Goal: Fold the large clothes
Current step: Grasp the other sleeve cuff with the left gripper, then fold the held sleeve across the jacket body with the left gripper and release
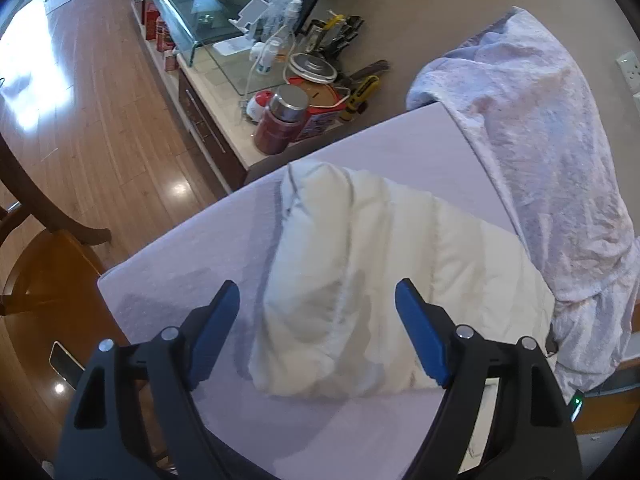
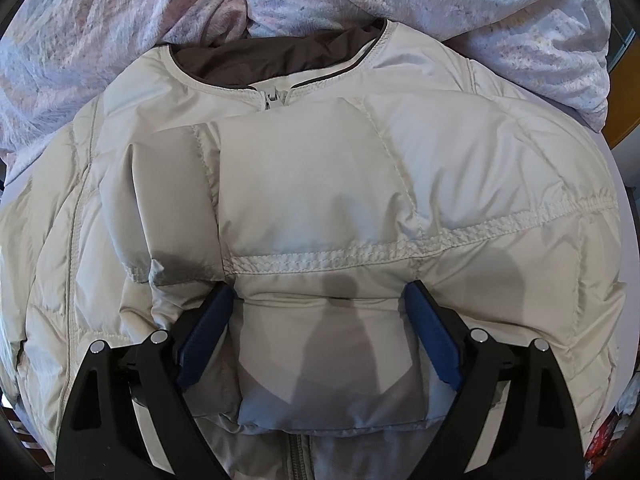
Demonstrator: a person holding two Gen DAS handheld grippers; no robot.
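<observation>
A cream quilted puffer jacket (image 2: 320, 184) lies on the lavender table (image 1: 180, 264), front up, zipper and grey-lined collar at the far side, both sleeves folded across the chest. In the left wrist view the jacket (image 1: 380, 280) shows as a folded white bundle. My left gripper (image 1: 318, 296) is open and hovers above the jacket's near edge, holding nothing. My right gripper (image 2: 320, 300) is open, its blue pads either side of the folded sleeve cuff, close over the fabric.
A fluffy pale lilac blanket (image 1: 552, 160) is draped over the table's far right side and lies behind the jacket's collar (image 2: 120, 20). A cluttered counter with a red flask (image 1: 280, 120) and tools stands beyond the table. A wooden chair (image 1: 44, 276) stands at the left.
</observation>
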